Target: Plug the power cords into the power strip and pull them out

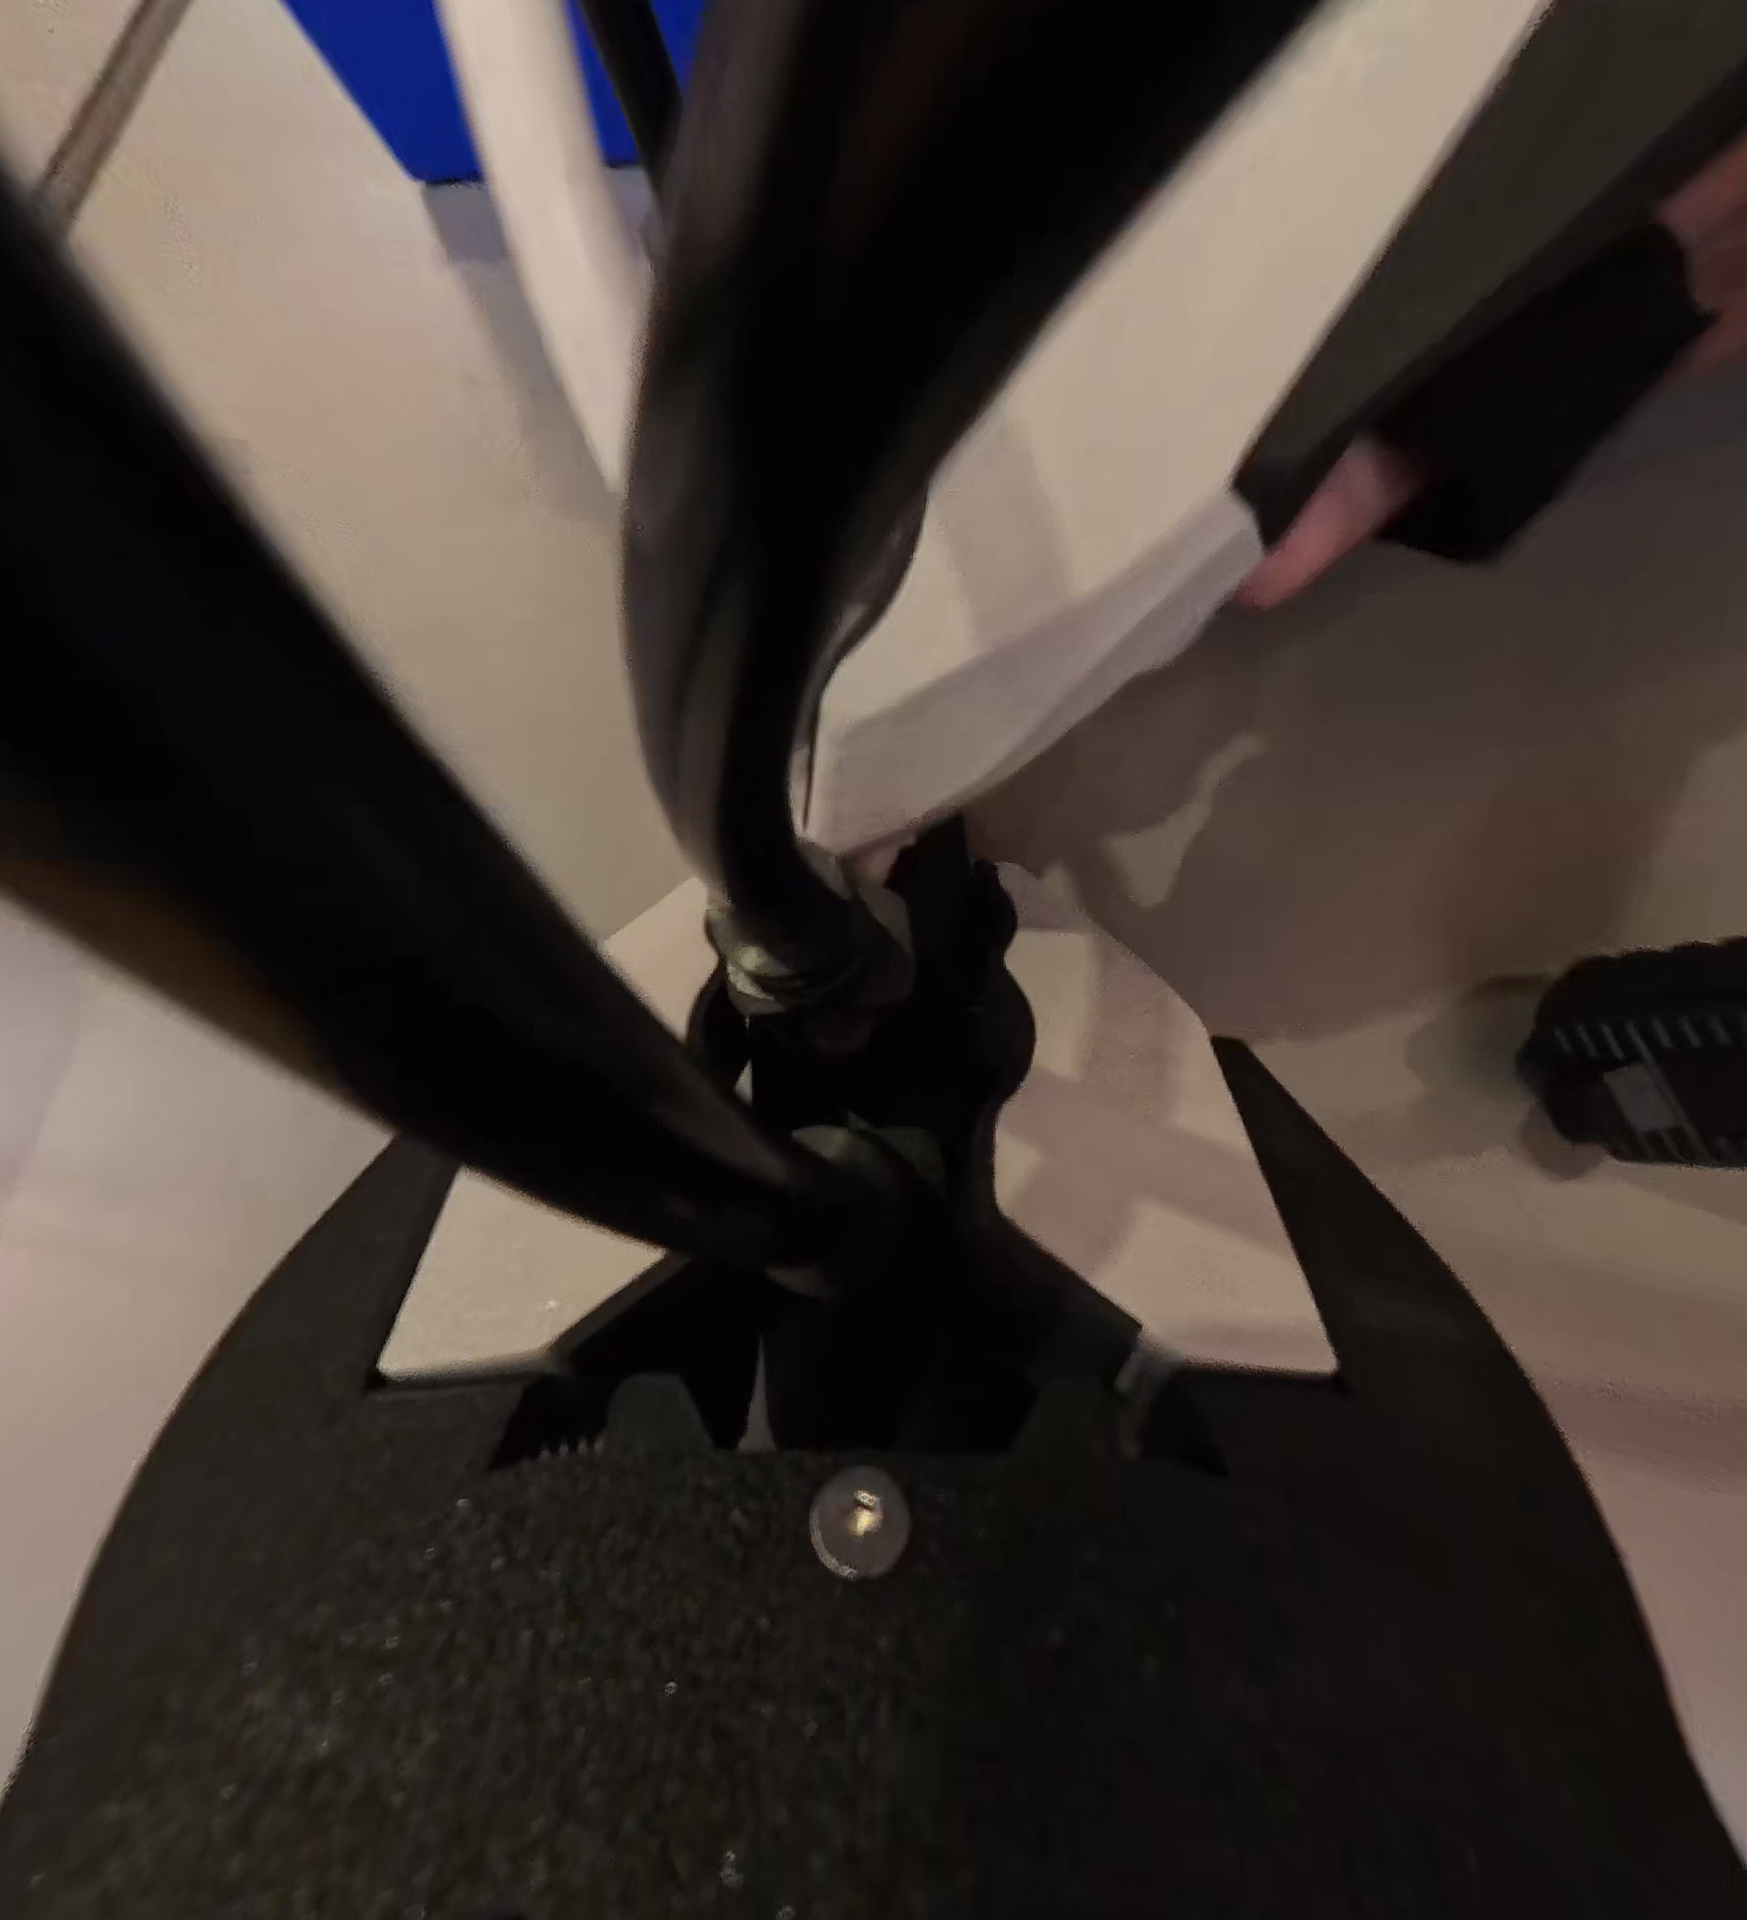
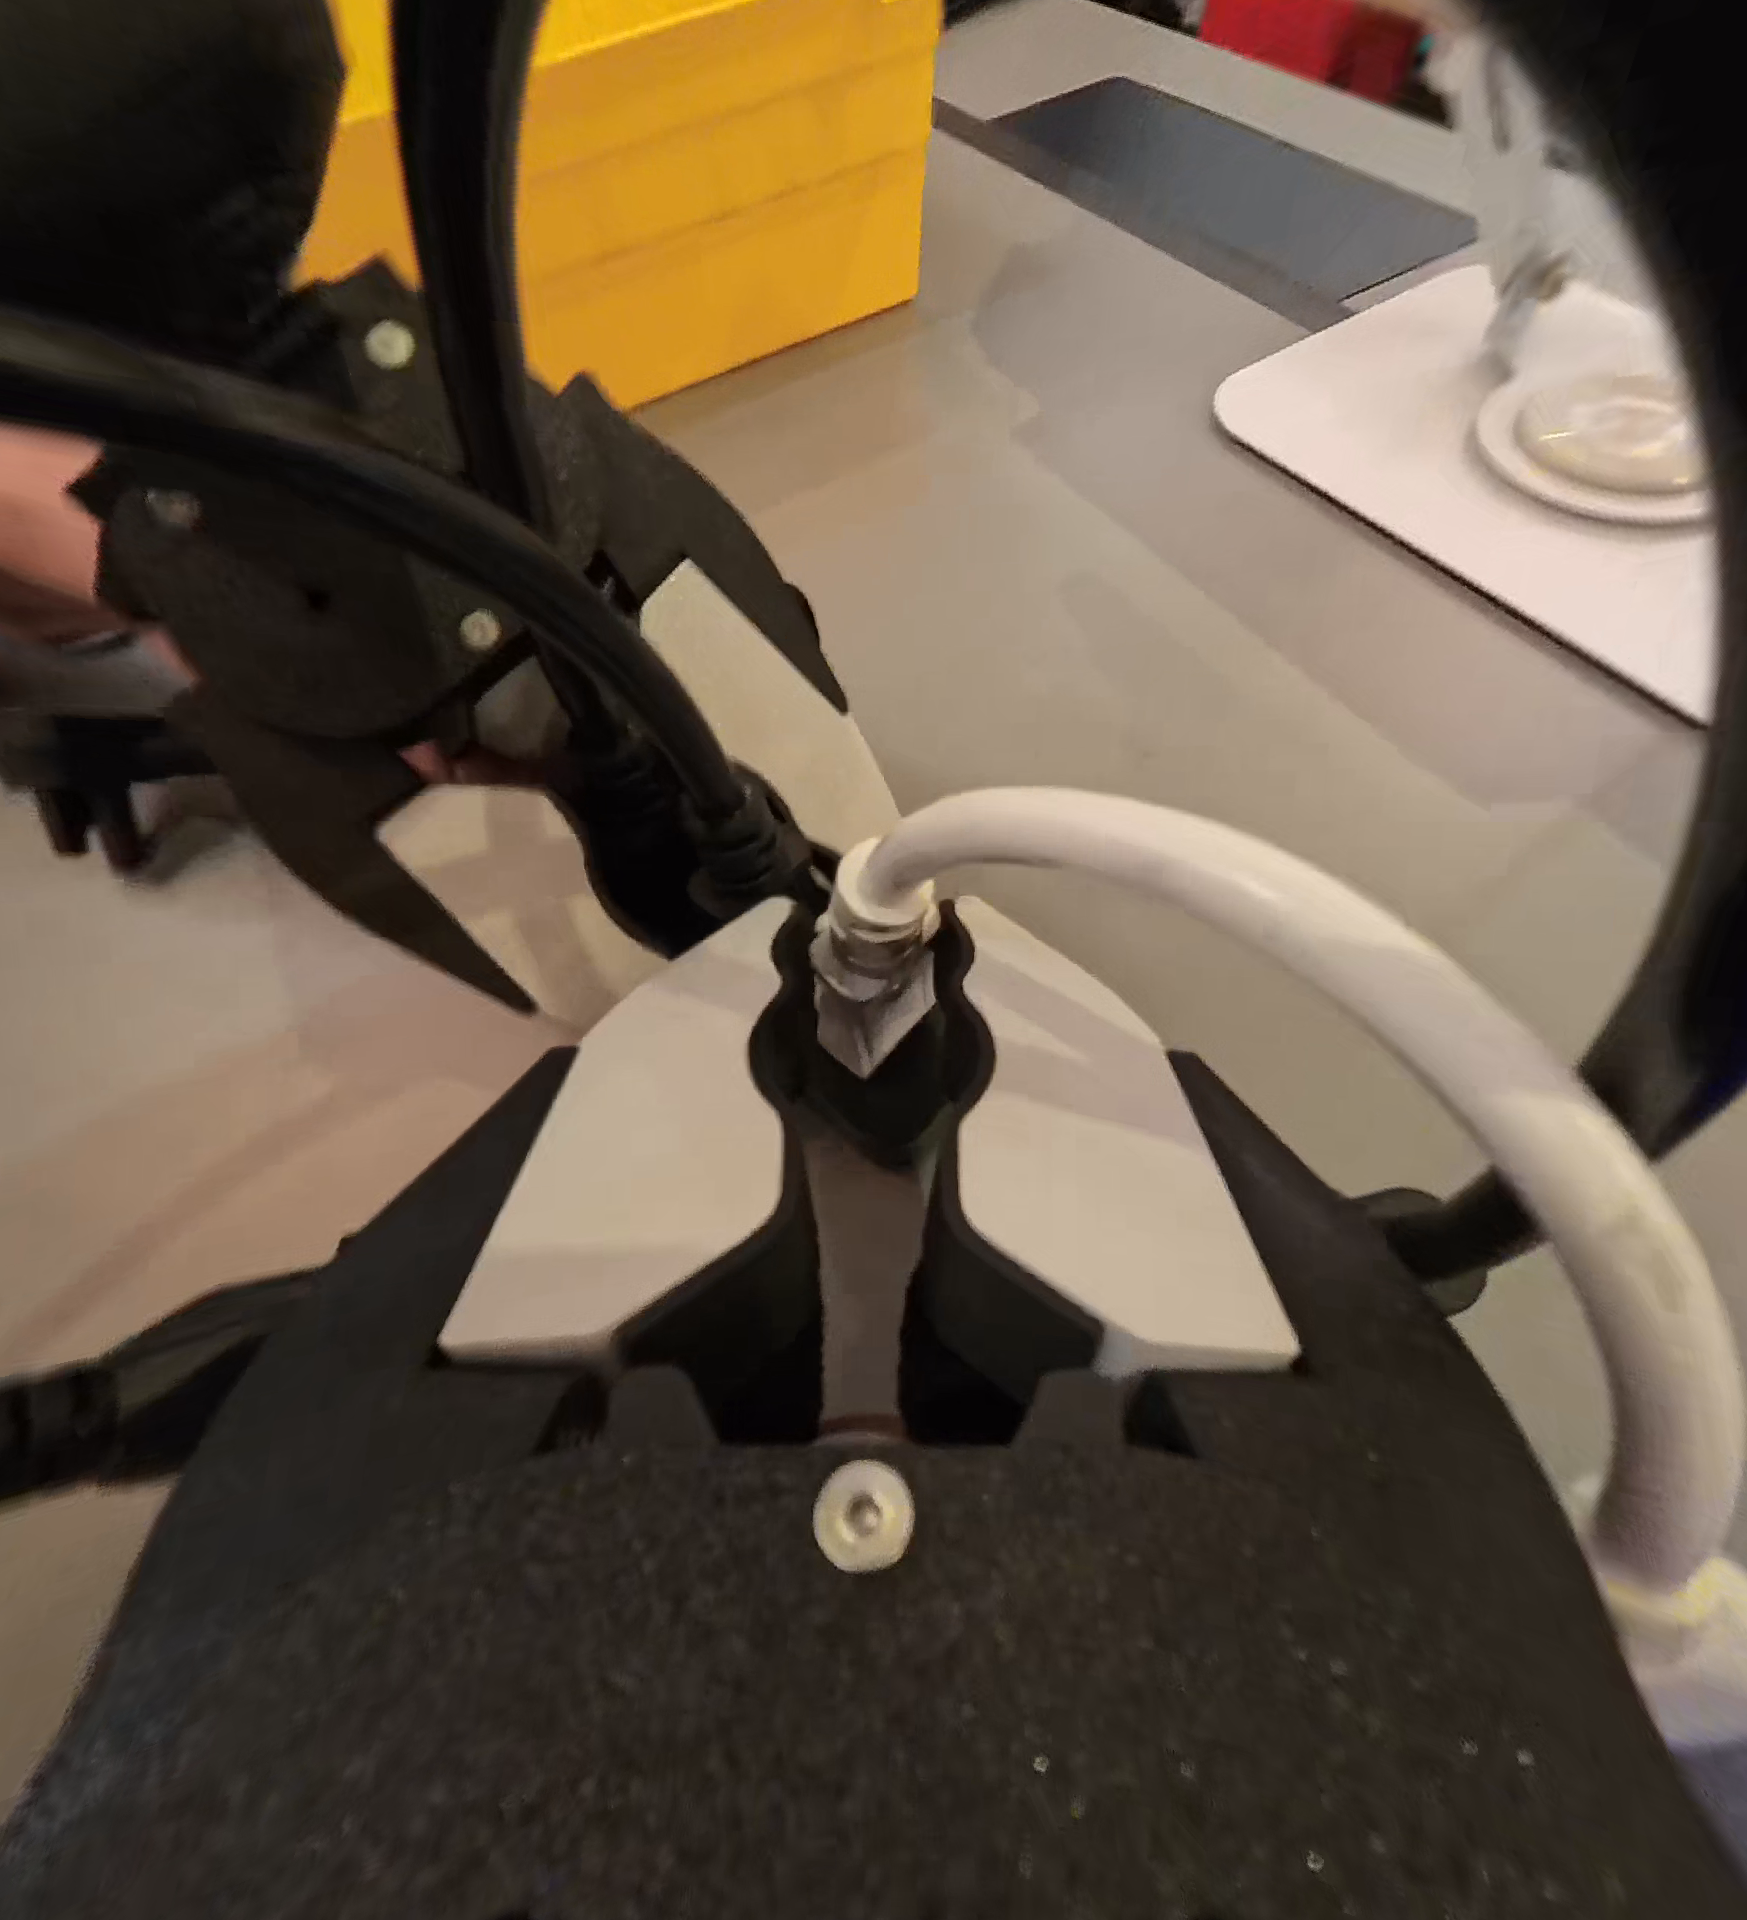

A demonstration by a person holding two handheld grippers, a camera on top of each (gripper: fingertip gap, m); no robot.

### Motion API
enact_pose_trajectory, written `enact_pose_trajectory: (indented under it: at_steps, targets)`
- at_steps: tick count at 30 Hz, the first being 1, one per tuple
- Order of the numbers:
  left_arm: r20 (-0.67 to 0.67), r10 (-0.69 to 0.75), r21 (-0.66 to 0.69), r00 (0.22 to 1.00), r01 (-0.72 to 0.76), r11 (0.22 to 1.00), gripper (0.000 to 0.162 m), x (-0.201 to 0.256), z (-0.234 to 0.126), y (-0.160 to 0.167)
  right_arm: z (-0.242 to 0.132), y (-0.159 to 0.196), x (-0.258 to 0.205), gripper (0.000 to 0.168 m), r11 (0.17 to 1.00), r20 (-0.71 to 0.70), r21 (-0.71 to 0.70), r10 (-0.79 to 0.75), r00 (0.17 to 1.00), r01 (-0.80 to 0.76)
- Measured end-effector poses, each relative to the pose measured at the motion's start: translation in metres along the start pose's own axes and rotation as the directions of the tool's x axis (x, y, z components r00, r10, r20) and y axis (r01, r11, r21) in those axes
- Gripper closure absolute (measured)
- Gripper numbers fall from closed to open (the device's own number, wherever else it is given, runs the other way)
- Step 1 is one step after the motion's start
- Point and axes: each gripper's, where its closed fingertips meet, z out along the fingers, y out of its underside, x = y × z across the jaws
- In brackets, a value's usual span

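Right gripper (image 2: 864, 1029) fingers clamp ribbed white cord (image 2: 1264, 935) | left gripper (image 1: 848, 1039) – black plug (image 1: 807, 956) clamped

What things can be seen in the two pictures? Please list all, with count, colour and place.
power strip: one, white, under both grippers
black cords: at least two, plug ends at left gripper
white cord: one, plug end in right gripper, arching right
yellow box: one, far side of grey table
white mat: one, far right, clear item on it
ribbed black block: one, right
left gripper: black, closed on black plug
right gripper: black, closed on white plug
hand: on right gripper's handle
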Motion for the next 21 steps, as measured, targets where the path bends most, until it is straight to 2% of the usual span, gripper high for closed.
enact_pose_trajectory:
  at_steps: [2, 4, 5, 6, 7, 8, 9, 10, 11, 13, 15, 18, 21]
  targets:
    - [-0.002, 0.001, -0.007, 1.000, -0.001, 1.000, 0.120, -0.003, 0.001, 0.001, 0.005, -0.003, 0.002, 0.150, 0.998, -0.056, -0.025, -0.052, 0.997, 0.051]
    - [-0.015, -0.008, 0.007, 1.000, 0.008, 1.000, 0.120, 0.002, 0.002, 0.003, -0.006, -0.003, 0.003, 0.143, 0.998, -0.028, 0.010, -0.053, 0.998, 0.054]
    - [-0.022, -0.009, 0.005, 1.000, 0.009, 1.000, 0.117, 0.002, 0.000, 0.006, -0.056, -0.057, 0.026, 0.146, 0.924, -0.086, 0.383, 0.043, 0.995, -0.007]
    - [-0.017, -0.009, -0.002, 1.000, 0.009, 1.000, 0.117, 0.002, -0.006, 0.008, -0.107, -0.076, 0.065, 0.146, 0.882, -0.152, 0.470, 0.127, 0.980, -0.042]
    - [-0.009, -0.001, -0.014, 1.000, 0.001, 1.000, 0.117, 0.001, -0.010, 0.008, -0.140, -0.087, 0.083, 0.148, 0.833, -0.203, 0.553, 0.131, 0.970, 0.003]
    - [-0.012, 0.008, -0.015, 1.000, -0.008, 1.000, 0.120, 0.000, -0.009, 0.005, -0.124, -0.074, 0.067, 0.146, 0.882, -0.157, 0.471, 0.104, 0.982, -0.019]
    - [-0.022, 0.008, -0.007, 1.000, -0.008, 1.000, 0.121, 0.001, -0.008, 0.004, -0.092, -0.061, 0.030, 0.147, 0.909, -0.052, 0.414, 0.084, 0.995, -0.055]
    - [-0.018, 0.012, -0.009, 1.000, -0.013, 1.000, 0.117, 0.000, -0.008, 0.002, -0.064, -0.043, 0.009, 0.146, 0.959, -0.072, 0.279, -0.021, 0.997, 0.041]
    - [-0.014, 0.011, -0.008, 1.000, -0.012, 1.000, 0.120, 0.001, -0.006, 0.002, -0.050, -0.035, 0.006, 0.146, 0.980, -0.090, 0.181, -0.063, 0.994, 0.078]
    - [-0.013, 0.007, -0.002, 1.000, -0.007, 1.000, 0.119, 0.002, -0.005, 0.002, -0.057, -0.056, 0.013, 0.146, 0.958, -0.053, 0.286, 0.036, 0.998, -0.020]
    - [-0.022, 0.022, -0.004, 1.000, -0.022, 1.000, 0.119, 0.003, -0.005, 0.002, -0.051, -0.043, 0.026, 0.146, 0.974, -0.087, 0.226, 0.042, 0.995, -0.021]
    - [-0.043, 0.054, -0.011, 0.998, -0.055, 0.998, 0.120, 0.004, -0.006, 0.002, -0.048, -0.040, 0.028, 0.146, 0.975, -0.084, 0.220, 0.053, 0.995, -0.034]
    - [-0.039, 0.076, -0.020, 0.996, -0.077, 0.997, 0.120, 0.005, -0.007, 0.002, -0.041, -0.030, 0.032, 0.146, 0.980, -0.043, 0.186, 0.079, 0.996, -0.070]
